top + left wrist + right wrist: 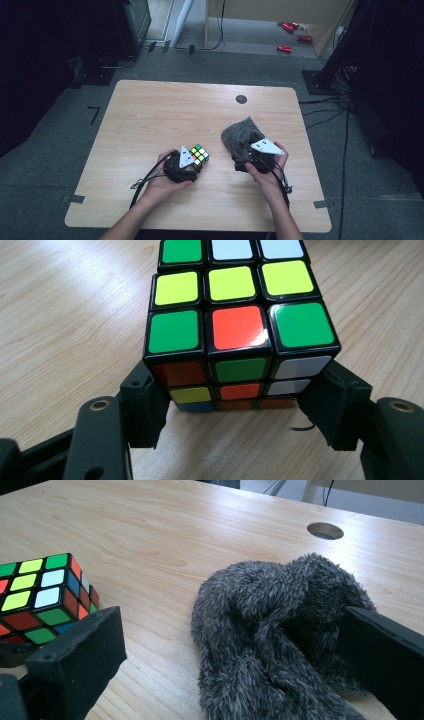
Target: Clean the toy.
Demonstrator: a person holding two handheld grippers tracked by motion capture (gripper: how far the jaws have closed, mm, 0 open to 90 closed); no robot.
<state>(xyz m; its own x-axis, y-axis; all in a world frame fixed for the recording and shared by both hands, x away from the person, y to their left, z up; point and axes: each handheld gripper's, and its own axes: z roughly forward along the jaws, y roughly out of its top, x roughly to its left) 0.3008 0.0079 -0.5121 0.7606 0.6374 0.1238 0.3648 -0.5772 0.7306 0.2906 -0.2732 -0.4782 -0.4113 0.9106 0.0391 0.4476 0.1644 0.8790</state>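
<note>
Left gripper [192, 162] gripping a Rubik's cube [199, 154]; right gripper [248, 155] standing spread at a grey fuzzy cloth [242, 136].
Cube is sitting left of centre on the wooden table [150, 115], jaws apparently pinching its lower sides; the cloth is lying to its right, one right jaw seemingly tucked into its folds.

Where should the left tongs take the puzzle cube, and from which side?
Grip the puzzle cube across its two opposite flat side faces, low on the body, coming in level from the person's side as the left tongs already do. Its flat, parallel sides suit the pads; it sits square on the table, and the corners would likely slip.
</note>
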